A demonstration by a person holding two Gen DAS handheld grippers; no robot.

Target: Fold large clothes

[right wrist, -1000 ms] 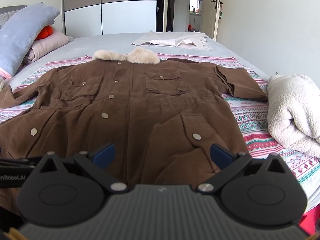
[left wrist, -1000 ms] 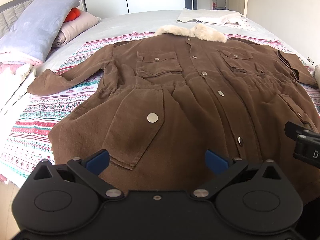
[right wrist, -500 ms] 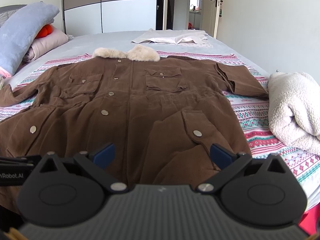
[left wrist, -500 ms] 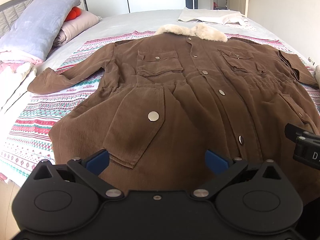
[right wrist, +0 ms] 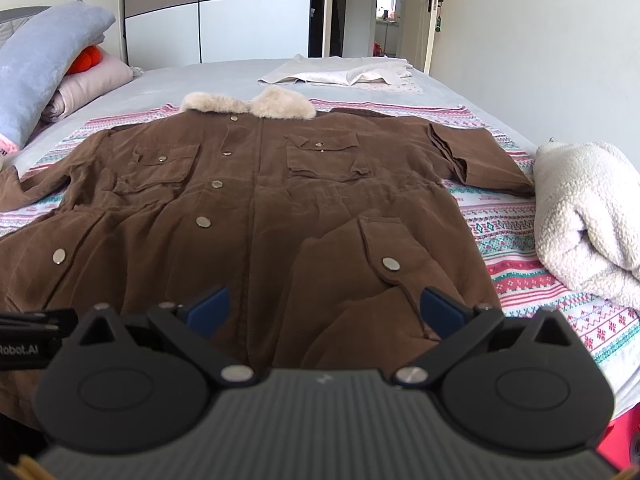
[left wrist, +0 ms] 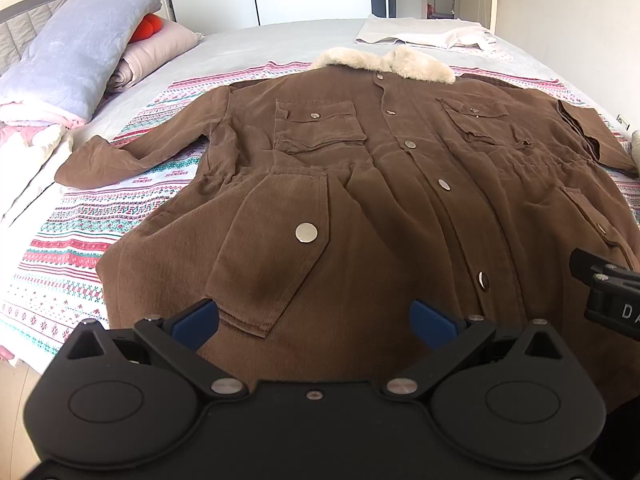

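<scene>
A brown coat (left wrist: 400, 200) lies front-up and buttoned on a patterned sheet (left wrist: 80, 240) across the bed, fur collar (left wrist: 384, 62) at the far end, hem nearest the cameras, both sleeves spread out to the sides. The left gripper (left wrist: 314, 318) hangs above the hem near the lower left pocket (left wrist: 276, 248), its blue pads wide apart and holding nothing; the right gripper (right wrist: 326, 308) hangs the same way above the hem by the other lower pocket (right wrist: 384, 256), also wide open and empty. No fold looks begun. The risks from here seem to lie in the cloth itself: the coat is thick and heavy, so a pinch that takes only the top layer at the hem or a pocket flap would likely lift that layer alone and leave the back behind, bunching the fold. The left sleeve (left wrist: 132, 152) reaches toward the sheet's edge and could drag or slide off if the body is pulled first. A white fleece (right wrist: 584, 216) lies just beside the right sleeve (right wrist: 472, 152) and could catch it as it swings inward.
</scene>
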